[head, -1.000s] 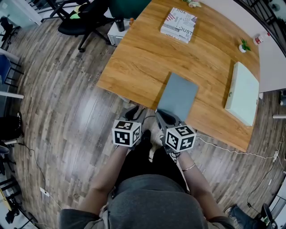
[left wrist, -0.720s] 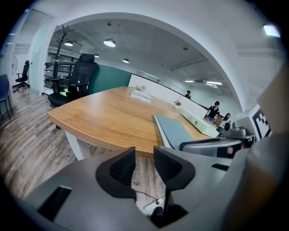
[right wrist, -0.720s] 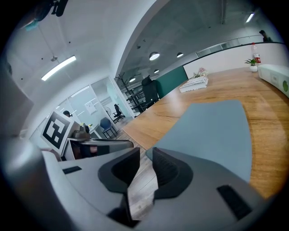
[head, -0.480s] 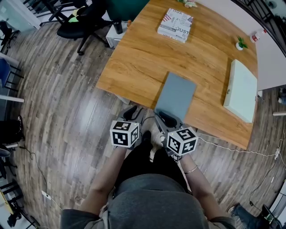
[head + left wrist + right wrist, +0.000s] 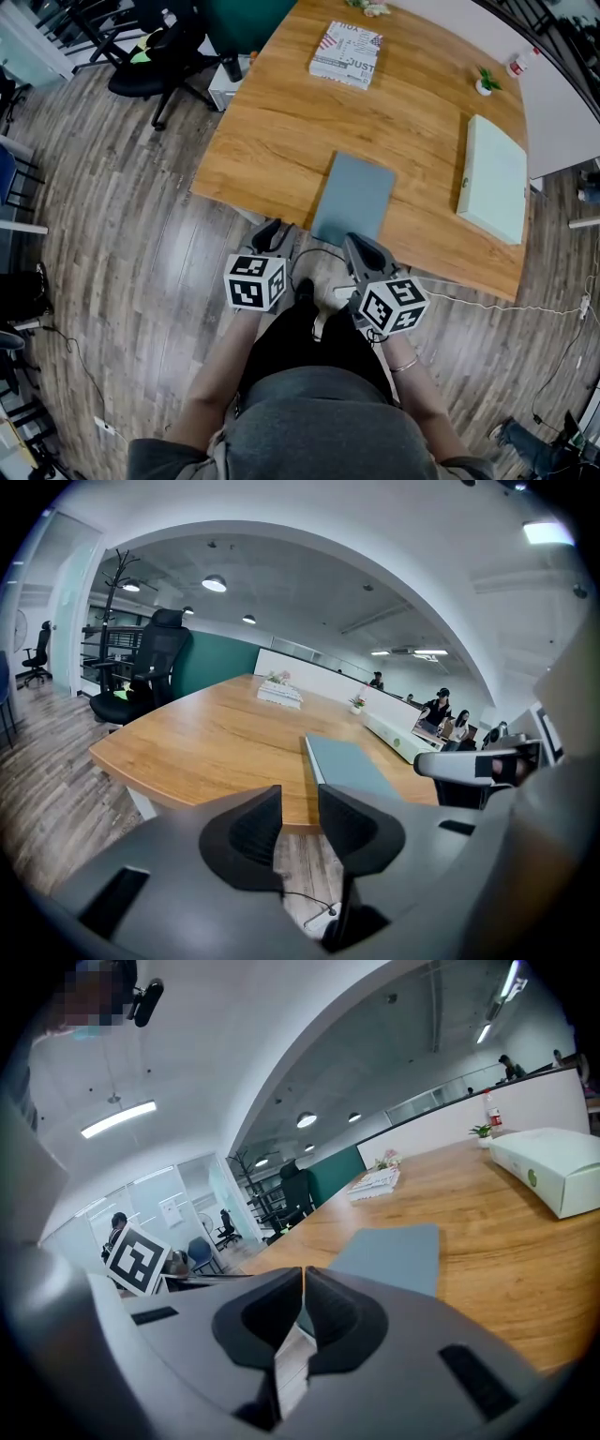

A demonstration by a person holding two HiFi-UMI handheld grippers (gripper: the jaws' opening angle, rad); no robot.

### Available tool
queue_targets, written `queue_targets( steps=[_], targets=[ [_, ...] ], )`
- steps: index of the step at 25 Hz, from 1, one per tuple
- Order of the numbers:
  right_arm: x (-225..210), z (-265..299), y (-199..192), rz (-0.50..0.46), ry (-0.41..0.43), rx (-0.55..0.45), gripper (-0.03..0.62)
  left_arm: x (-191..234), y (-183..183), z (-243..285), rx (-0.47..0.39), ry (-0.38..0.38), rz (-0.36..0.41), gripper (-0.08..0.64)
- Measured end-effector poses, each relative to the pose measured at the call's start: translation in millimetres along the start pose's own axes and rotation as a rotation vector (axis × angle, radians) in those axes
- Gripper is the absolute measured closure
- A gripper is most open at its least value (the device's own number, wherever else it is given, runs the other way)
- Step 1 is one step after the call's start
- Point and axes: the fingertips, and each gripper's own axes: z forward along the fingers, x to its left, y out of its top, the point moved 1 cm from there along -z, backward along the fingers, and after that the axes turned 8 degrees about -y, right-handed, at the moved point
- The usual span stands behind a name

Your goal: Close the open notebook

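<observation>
right gripper (image 5: 356, 244) shut and empty, notebook looks closed

my right gripper hangs off the table (image 5: 281, 131), just short of its near edge. its jaws have just been closing and now meet, with nothing between them. the left gripper (image 5: 270, 231) sits beside it over the floor, jaws apart and likewise empty.

what worries me is the notebook (image 5: 353, 199). it lies right at the near edge of the table, close in front of both grippers. if i swing either gripper forward carelessly, i'd judge a knock on that near end could skew it or tip it off onto the floor. the cover might also lift again if the spine is stiff, since nothing presses on it now. with the right gripper's jaws together i'd have to open them before i could catch anything.

the notebook itself shows a plain grey-blue cover, lying flat and face up. from the left gripper view a thin white line of page edges runs along one long side under the cover. no open pages show in any view, so i'd call the closing done.
</observation>
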Motion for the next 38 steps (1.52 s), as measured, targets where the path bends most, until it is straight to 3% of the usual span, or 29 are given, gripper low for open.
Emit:
queue_targets(
  steps=[17, 38],
  targets=[
    [-57.9, -56.9, 36.4, 0.068, -0.199, -0.169, 0.586, -58.1, 47.5, 25.5, -0.068, -0.115, 0.151, 0.495],
    [-110.7, -116.8, 47.5, 0.099, -0.330, -0.272, 0.589, -105.1, 62.5, 52.4, -0.076, -0.185, 0.225, 0.526]
  ],
)
